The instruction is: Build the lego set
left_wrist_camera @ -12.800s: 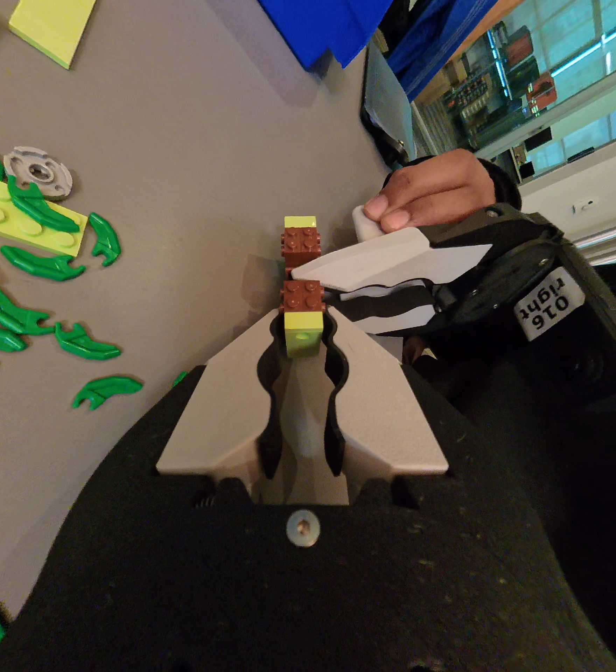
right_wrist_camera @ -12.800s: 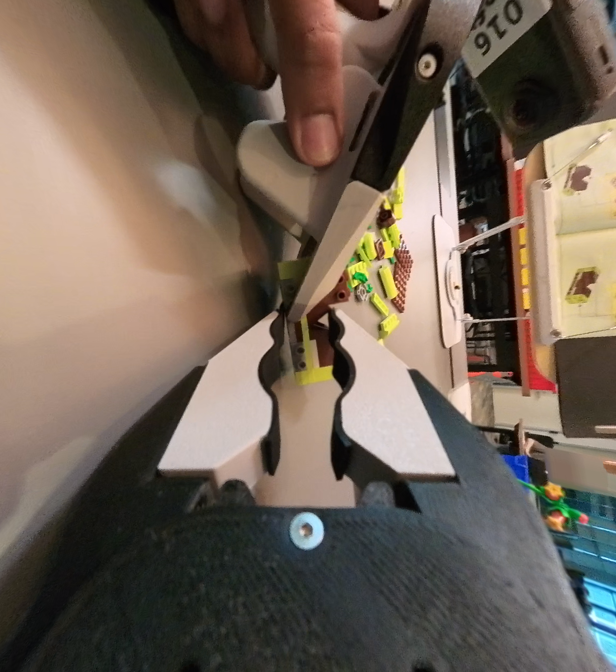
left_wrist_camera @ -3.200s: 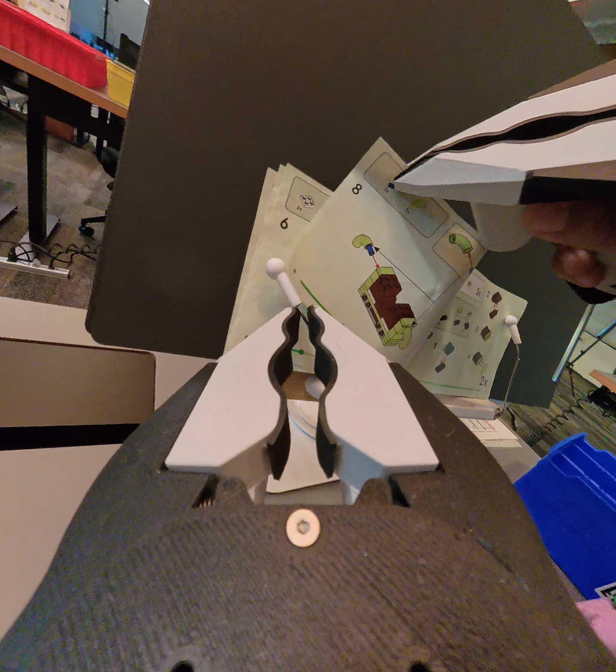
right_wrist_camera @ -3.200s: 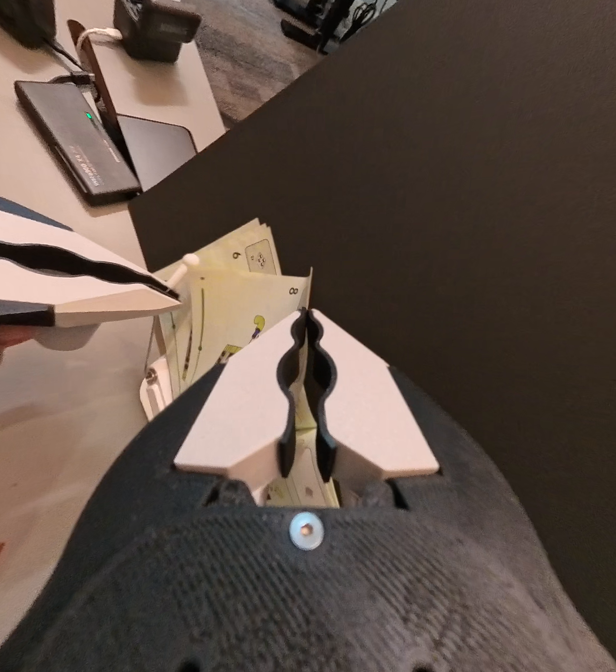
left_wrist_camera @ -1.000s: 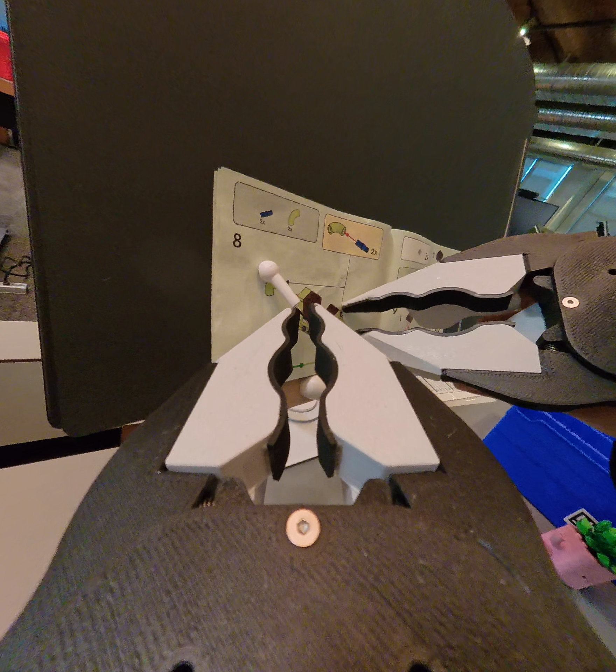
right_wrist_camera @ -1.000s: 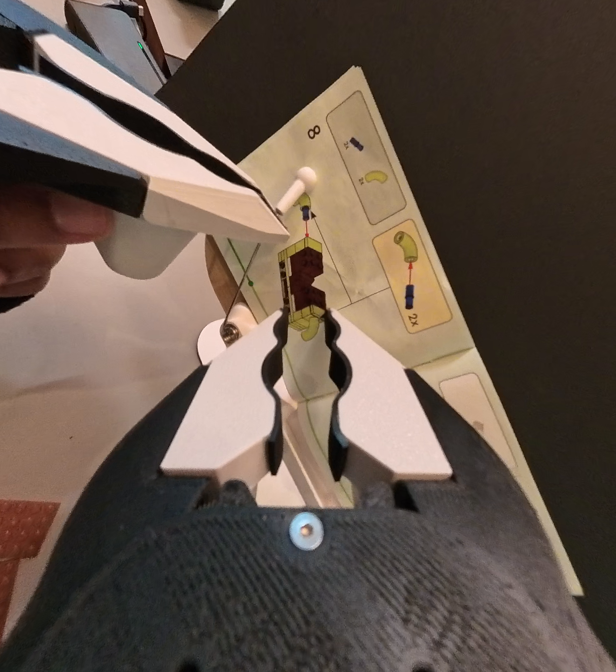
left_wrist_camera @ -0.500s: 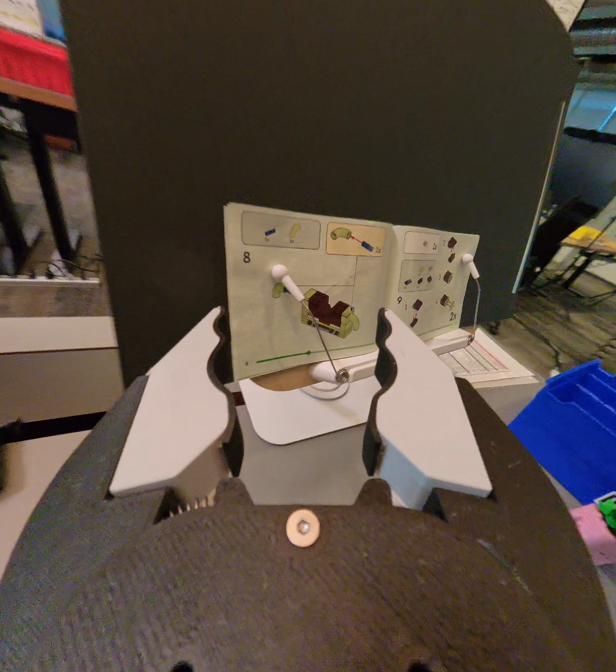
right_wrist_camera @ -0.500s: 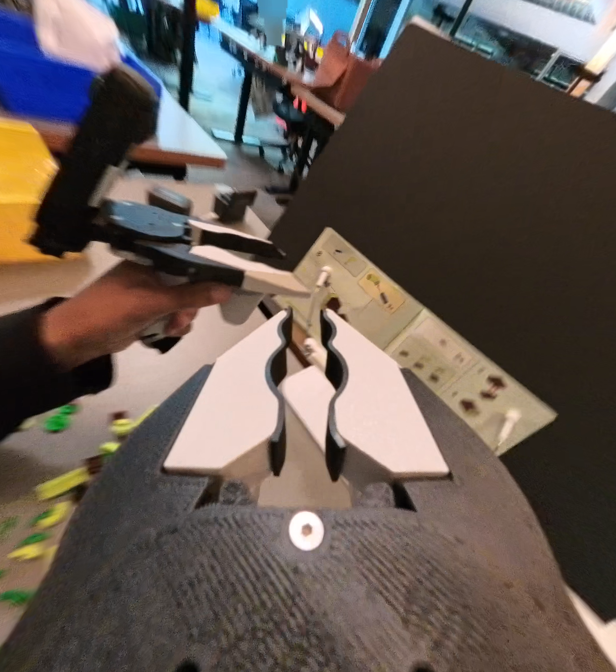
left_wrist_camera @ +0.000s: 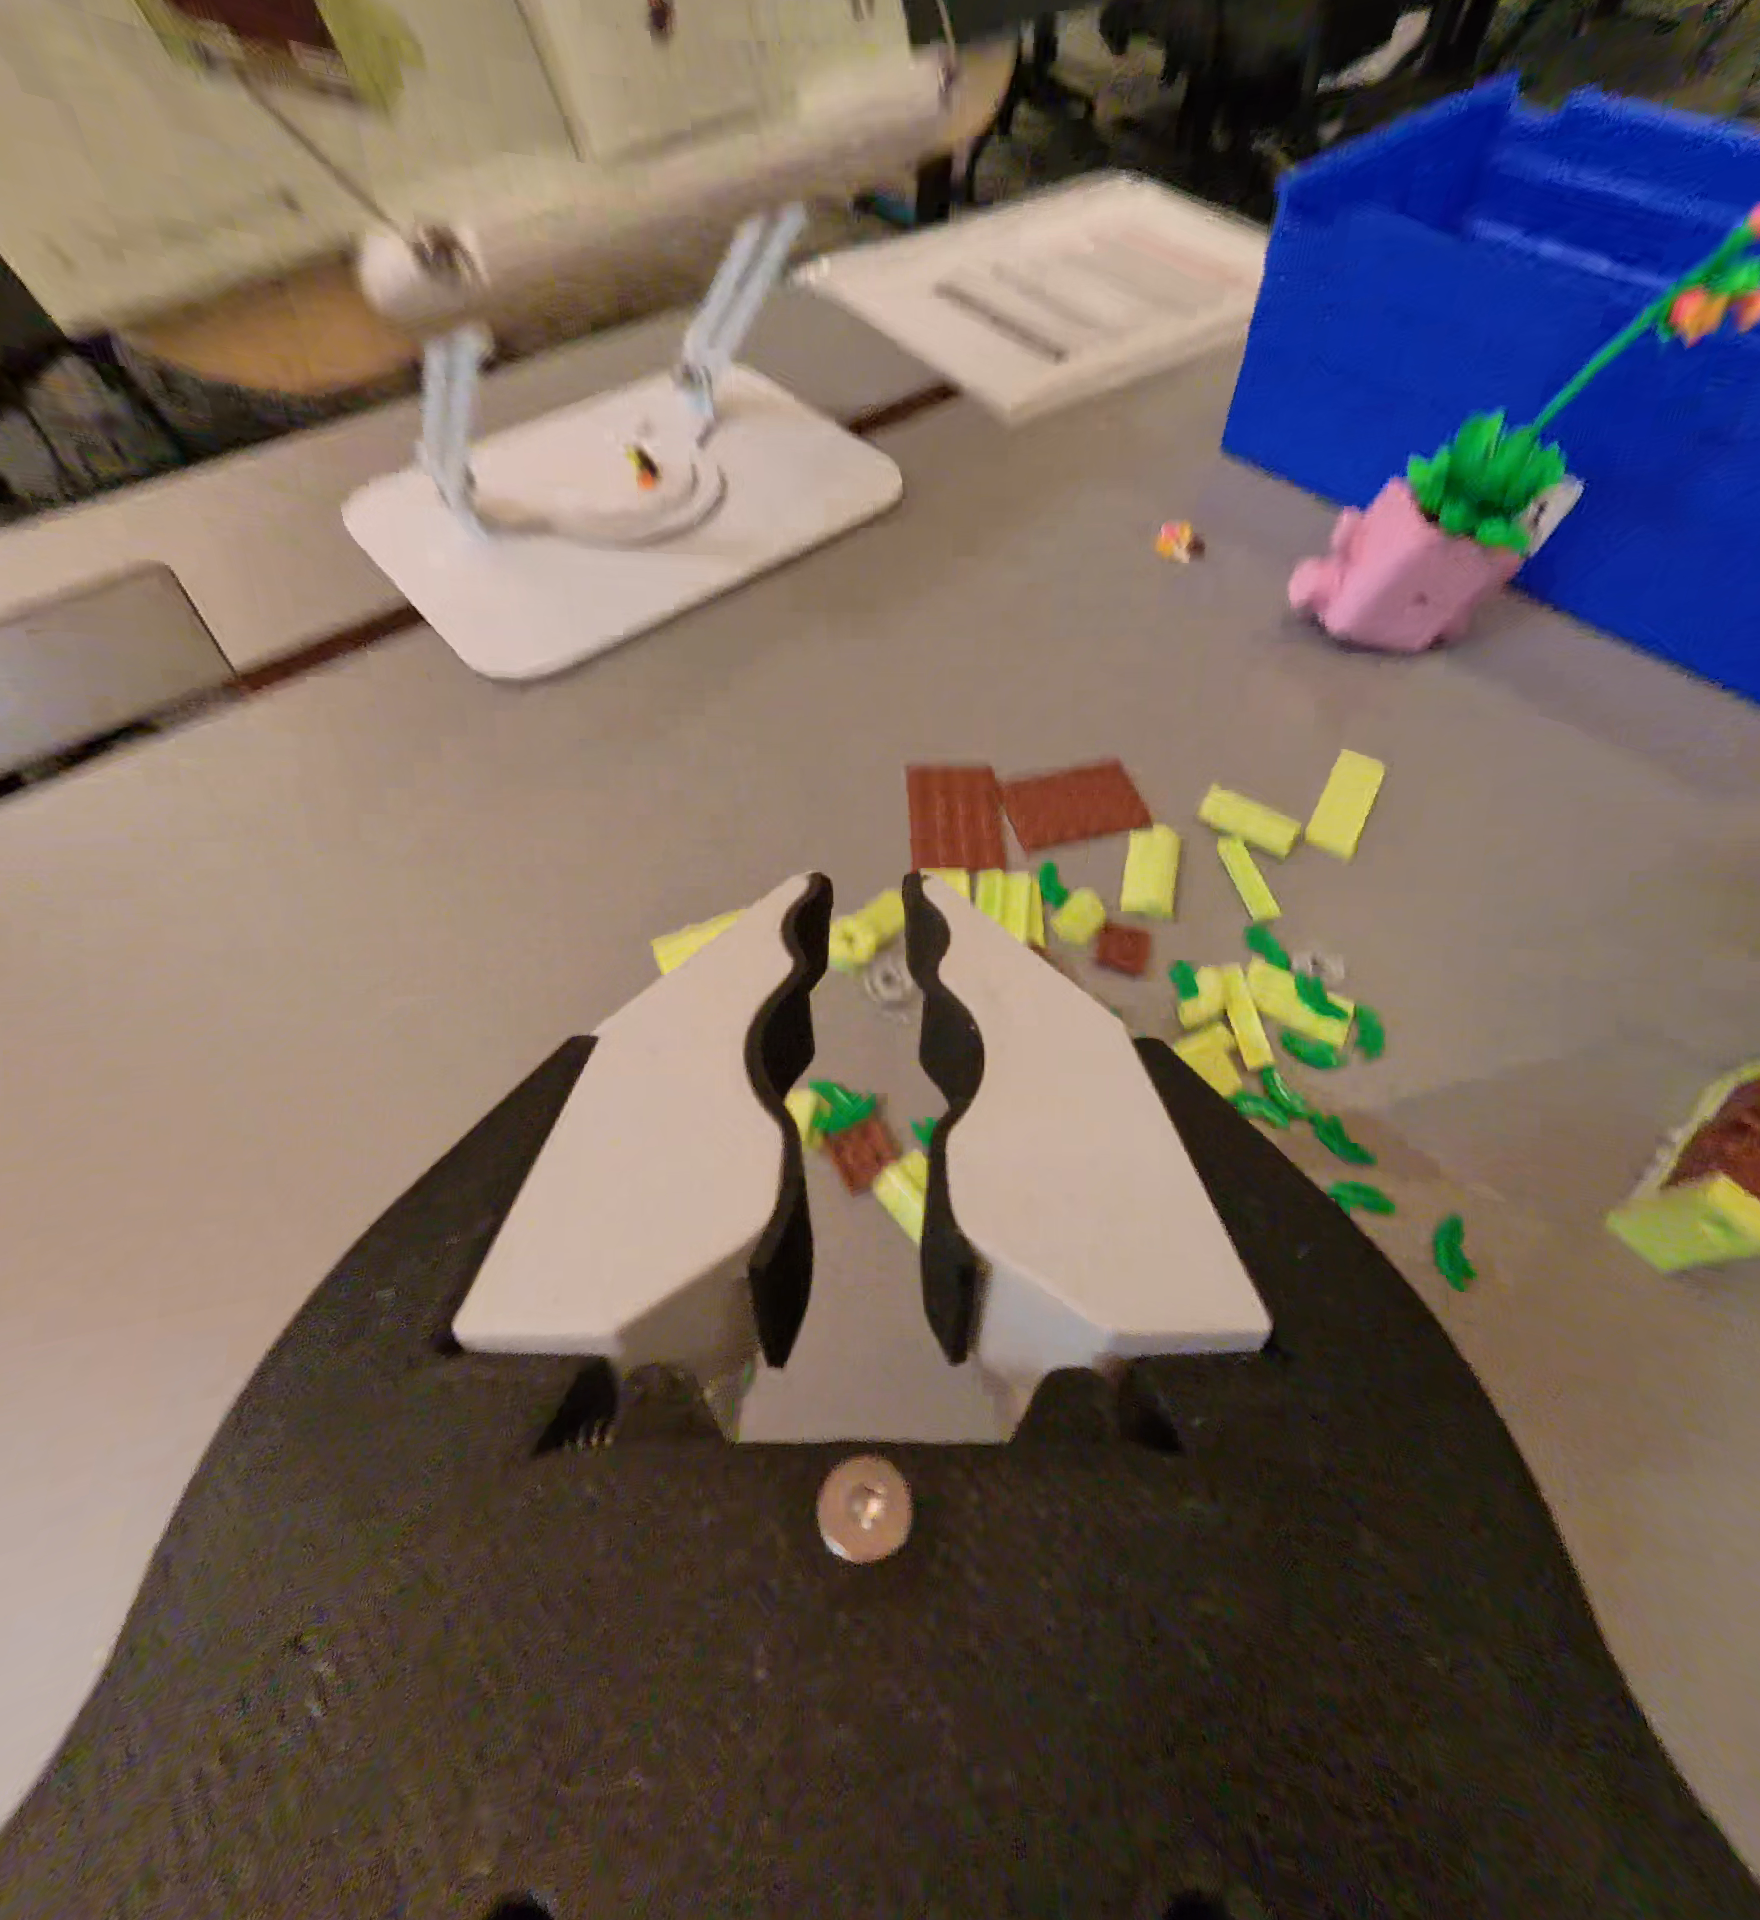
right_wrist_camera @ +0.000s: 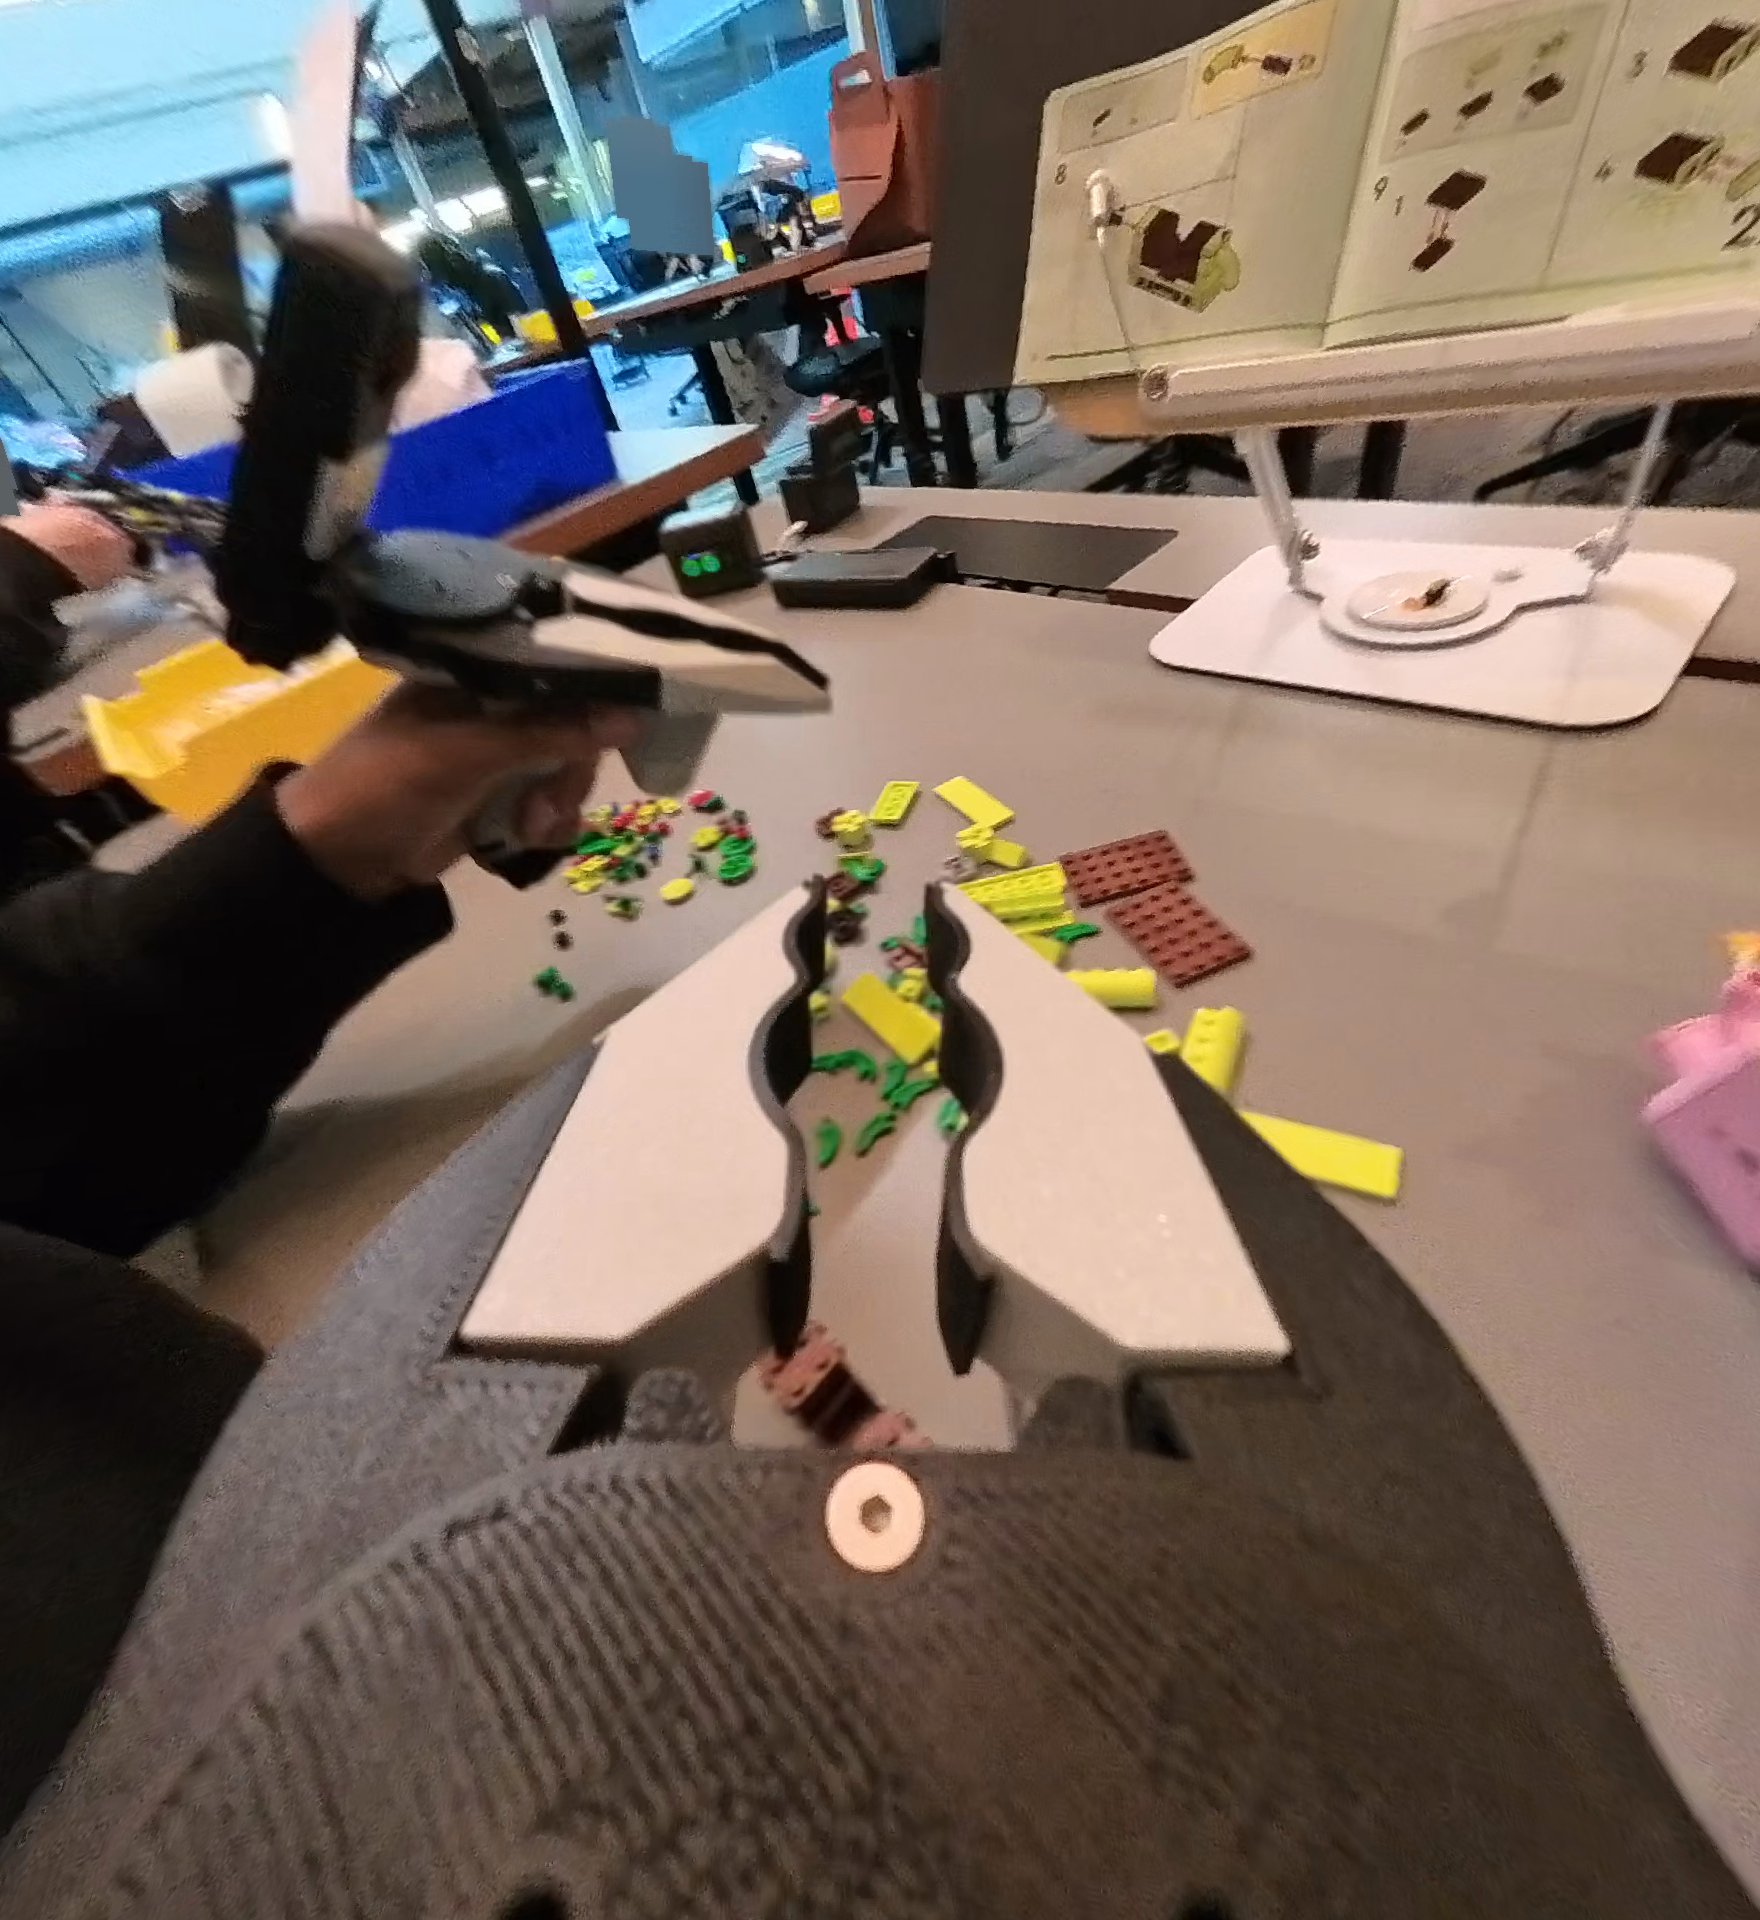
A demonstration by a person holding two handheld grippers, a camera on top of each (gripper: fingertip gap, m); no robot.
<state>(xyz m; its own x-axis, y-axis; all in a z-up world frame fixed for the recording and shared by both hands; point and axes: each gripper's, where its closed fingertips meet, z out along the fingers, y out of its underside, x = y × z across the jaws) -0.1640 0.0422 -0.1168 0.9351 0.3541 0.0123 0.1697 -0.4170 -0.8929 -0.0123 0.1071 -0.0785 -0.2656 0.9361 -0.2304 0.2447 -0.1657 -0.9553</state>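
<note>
In the left wrist view, my left gripper [left_wrist_camera: 863,885] hangs above the grey table [left_wrist_camera: 336,935], its jaws a narrow gap apart and empty. Loose lime bricks [left_wrist_camera: 1151,883], two brown plates [left_wrist_camera: 1073,800] and green leaves [left_wrist_camera: 1312,1049] lie ahead of it. A partly built brown and lime piece [left_wrist_camera: 1728,1174] lies at the right. My right gripper [right_wrist_camera: 871,896] is also slightly open and empty, above the same scatter of lime bricks [right_wrist_camera: 891,1018] and brown plates [right_wrist_camera: 1177,930]. The left gripper [right_wrist_camera: 803,675] shows at the left in the right wrist view, held by a hand.
An instruction booklet [right_wrist_camera: 1375,177] stands open on a white stand [right_wrist_camera: 1427,634] at the back. A pink pot with a green plant [left_wrist_camera: 1406,582] sits before a blue bin [left_wrist_camera: 1582,364]. A yellow bin [right_wrist_camera: 211,727] is at the left, black devices [right_wrist_camera: 845,577] behind. Tip to tip, the grippers are about 20 cm apart.
Both grippers have swung down from the booklet to face the pieces on the table. My left gripper, wide open half a second ago, has narrowed to a small gap.
</note>
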